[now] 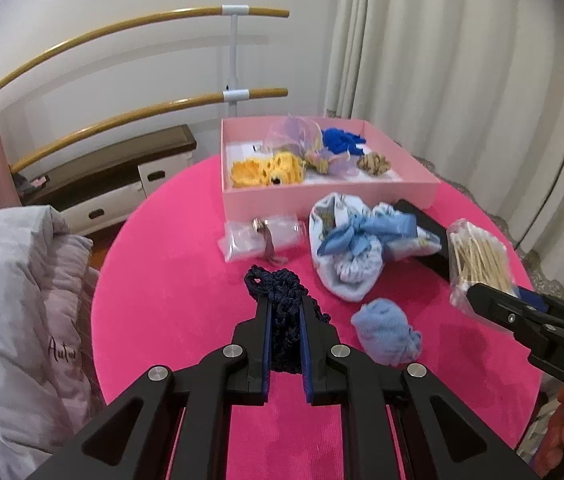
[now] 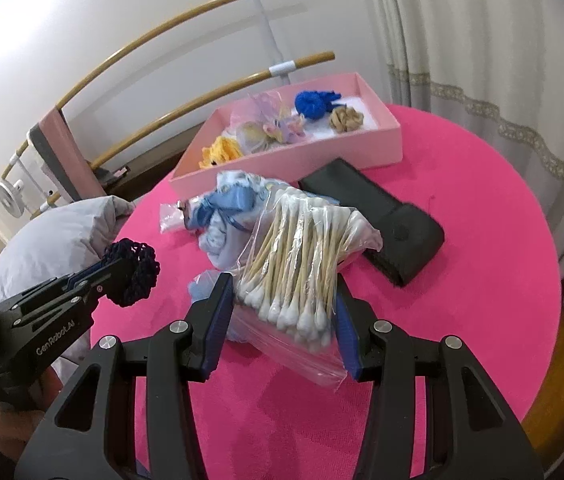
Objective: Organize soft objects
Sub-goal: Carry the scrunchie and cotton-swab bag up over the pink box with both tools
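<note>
The left gripper pinches one navy crocheted scrunchie between its two fingers, which are drawn close against the yarn on both sides; from the right wrist view the same scrunchie is held raised above the pink round table. The right gripper has its two fingers spread around one clear bag of cotton swabs, a blue pad touching the plastic on each side, and the bag sits lifted off the cloth at its near end. Just right of the left fingers lies one small light-blue cloth bundle. Ahead of those fingertips sits one clear plastic packet holding a small metal item, and beside it to the right one pale-blue drawstring pouch with a blue ribbon bow. Beyond the right fingertips and to their right lies one black pouch, flat on the table. Farthest ahead of both grippers stands one open pink box; inside it can be counted one yellow crocheted scrunchie, one royal-blue one, one tan one and one sheer lilac organza piece. Left of the left fingers, off the table edge, is one grey-white pillow.
</note>
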Demonstrator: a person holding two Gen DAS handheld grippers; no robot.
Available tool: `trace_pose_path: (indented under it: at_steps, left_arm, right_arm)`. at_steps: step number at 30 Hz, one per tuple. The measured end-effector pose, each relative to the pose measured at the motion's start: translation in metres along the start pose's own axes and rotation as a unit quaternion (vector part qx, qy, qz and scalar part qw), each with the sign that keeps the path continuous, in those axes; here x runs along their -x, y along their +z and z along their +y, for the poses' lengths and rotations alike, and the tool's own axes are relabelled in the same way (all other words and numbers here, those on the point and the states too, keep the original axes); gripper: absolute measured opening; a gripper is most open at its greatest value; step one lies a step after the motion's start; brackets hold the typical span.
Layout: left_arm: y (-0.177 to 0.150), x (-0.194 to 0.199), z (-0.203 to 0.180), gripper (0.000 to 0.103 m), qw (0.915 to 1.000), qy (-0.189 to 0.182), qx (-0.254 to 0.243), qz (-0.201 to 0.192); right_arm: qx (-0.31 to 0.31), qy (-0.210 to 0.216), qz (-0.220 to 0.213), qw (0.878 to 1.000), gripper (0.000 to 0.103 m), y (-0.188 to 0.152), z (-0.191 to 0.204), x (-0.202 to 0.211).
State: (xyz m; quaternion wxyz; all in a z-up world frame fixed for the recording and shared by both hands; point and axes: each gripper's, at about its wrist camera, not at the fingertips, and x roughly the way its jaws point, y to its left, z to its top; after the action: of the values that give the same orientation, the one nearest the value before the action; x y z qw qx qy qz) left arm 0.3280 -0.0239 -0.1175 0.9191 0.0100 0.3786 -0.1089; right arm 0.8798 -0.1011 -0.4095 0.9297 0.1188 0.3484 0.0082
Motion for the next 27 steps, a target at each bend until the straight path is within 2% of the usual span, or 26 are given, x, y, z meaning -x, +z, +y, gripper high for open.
trace_pose_path:
  at_steps: [10, 23, 27]
  left_arm:
    - [0.037, 0.018, -0.006, 0.009, 0.9992, 0.013, -0.011, -0.036]
    - [0.096, 0.021, 0.001, 0.009, 0.996, 0.02, -0.003, -0.087]
    - [0.116, 0.015, 0.006, 0.009, 0.9952, 0.02, 0.001, -0.096]
  right_arm:
    - [0.04, 0.001, -0.02, 0.999, 0.044, 0.032, 0.015, 0.011]
    - [0.064, -0.003, -0.06, 0.996, 0.044, 0.099, 0.017, 0.015]
    - [0.07, 0.002, -0.06, 0.996, 0.044, 0.121, 0.016, 0.011]
